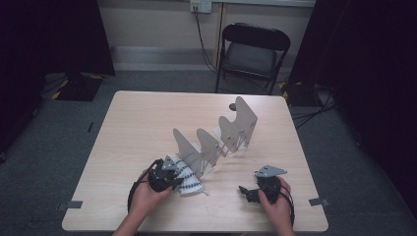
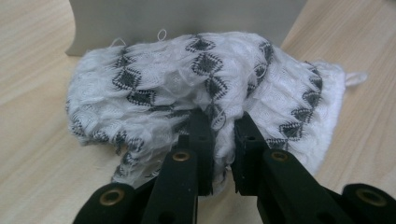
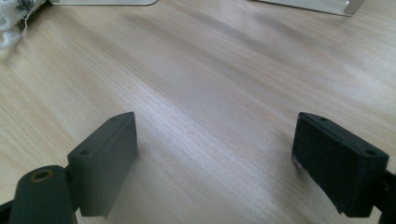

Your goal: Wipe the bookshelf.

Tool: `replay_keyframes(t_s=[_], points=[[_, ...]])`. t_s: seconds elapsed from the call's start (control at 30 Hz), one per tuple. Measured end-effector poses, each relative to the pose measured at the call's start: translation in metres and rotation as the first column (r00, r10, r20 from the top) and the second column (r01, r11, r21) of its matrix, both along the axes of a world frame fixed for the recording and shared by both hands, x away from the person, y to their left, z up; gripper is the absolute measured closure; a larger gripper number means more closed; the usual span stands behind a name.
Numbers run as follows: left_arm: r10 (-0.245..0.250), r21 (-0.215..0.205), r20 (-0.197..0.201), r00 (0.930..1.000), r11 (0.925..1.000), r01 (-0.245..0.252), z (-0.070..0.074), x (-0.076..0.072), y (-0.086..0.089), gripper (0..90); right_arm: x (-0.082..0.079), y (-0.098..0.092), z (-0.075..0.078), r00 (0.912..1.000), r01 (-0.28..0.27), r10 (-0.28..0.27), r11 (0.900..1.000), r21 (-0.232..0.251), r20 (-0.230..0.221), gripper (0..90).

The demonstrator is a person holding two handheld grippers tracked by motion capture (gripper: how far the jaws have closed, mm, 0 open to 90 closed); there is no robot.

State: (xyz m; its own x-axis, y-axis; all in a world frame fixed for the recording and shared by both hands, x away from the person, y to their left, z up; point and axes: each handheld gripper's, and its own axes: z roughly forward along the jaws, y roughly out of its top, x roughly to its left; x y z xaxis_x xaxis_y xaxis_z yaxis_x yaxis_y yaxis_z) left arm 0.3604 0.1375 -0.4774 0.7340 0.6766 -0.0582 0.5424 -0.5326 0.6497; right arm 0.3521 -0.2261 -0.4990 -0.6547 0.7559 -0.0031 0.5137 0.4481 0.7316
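Left fingers (image 2: 223,126) pinch the cloth (image 2: 205,93); right fingers (image 3: 341,158) spread wide.

Each gripper is black, with a grey three-cornered plate on top and a dark cable looping behind it. The left gripper (image 2: 223,140) shows brass-ringed pivot holes behind its two jaws. The right gripper (image 3: 215,158) has flat rectangular jaws with small screw holes.

The cloth (image 2: 205,88) is white and fuzzy, with rows of little black diamond shapes on it. The table (image 1: 147,123) is light wood with thin pale brown lines. The rack (image 1: 216,140) on it is plain grey, with shiny grey plates. The left gripper (image 2: 223,128) is black with small gold rings. The right gripper (image 3: 215,158) is black too. The chair (image 1: 253,49) is black. The floor (image 1: 59,147) is dark grey.
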Motion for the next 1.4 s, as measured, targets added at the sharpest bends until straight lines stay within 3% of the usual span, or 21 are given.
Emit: replay_keyframes(t_s=[0.23,0.37,0.53,0.73,0.87,1.0,1.13,1.17,1.4], points=[[0.003,-0.008,-0.014,0.9999,1.0000,-0.003,0.003,-0.001,0.003,81.2,0.000,0.000,0.000,1.0000,0.000,0.000,1.000,0.000,0.000,13.4],[0.000,-0.021,-0.014,0.9999,0.9998,-0.001,0.014,-0.003,0.007,81.2,0.000,0.000,0.000,1.0000,0.000,0.000,1.000,0.000,0.000,13.4],[-0.003,-0.043,0.014,0.9999,0.9991,0.003,0.048,-0.006,0.013,81.3,0.000,0.000,0.000,1.0000,0.000,0.000,1.000,0.000,0.000,13.4],[-0.002,-0.037,0.072,0.9974,0.9993,0.004,0.095,-0.004,0.020,81.3,0.000,0.000,0.000,1.0000,0.001,-0.001,1.000,0.000,0.001,13.4],[0.004,-0.065,0.111,0.9938,0.9979,0.003,0.127,-0.002,0.024,81.4,0.000,0.000,0.000,1.0000,0.000,0.000,1.000,0.000,0.000,13.4],[0.010,-0.085,0.140,0.9901,0.9964,0.002,0.145,-0.001,0.020,81.4,0.000,0.000,0.000,1.0000,0.000,0.000,1.000,0.000,0.000,13.4],[-0.003,-0.078,0.146,0.9893,0.9969,0.015,0.147,-0.001,0.013,81.4,0.000,0.000,0.000,1.0000,0.000,0.000,1.000,0.000,0.000,13.4],[-0.002,-0.090,0.140,0.9902,0.9959,0.014,0.145,-0.002,0.010,81.4,0.000,0.000,0.000,1.0000,0.000,0.000,1.000,0.000,0.000,13.4],[-0.025,-0.064,0.114,0.9931,0.9974,0.033,0.125,-0.006,0.001,81.3,0.000,0.000,0.000,1.0000,0.000,0.000,1.000,0.000,0.000,13.4]])
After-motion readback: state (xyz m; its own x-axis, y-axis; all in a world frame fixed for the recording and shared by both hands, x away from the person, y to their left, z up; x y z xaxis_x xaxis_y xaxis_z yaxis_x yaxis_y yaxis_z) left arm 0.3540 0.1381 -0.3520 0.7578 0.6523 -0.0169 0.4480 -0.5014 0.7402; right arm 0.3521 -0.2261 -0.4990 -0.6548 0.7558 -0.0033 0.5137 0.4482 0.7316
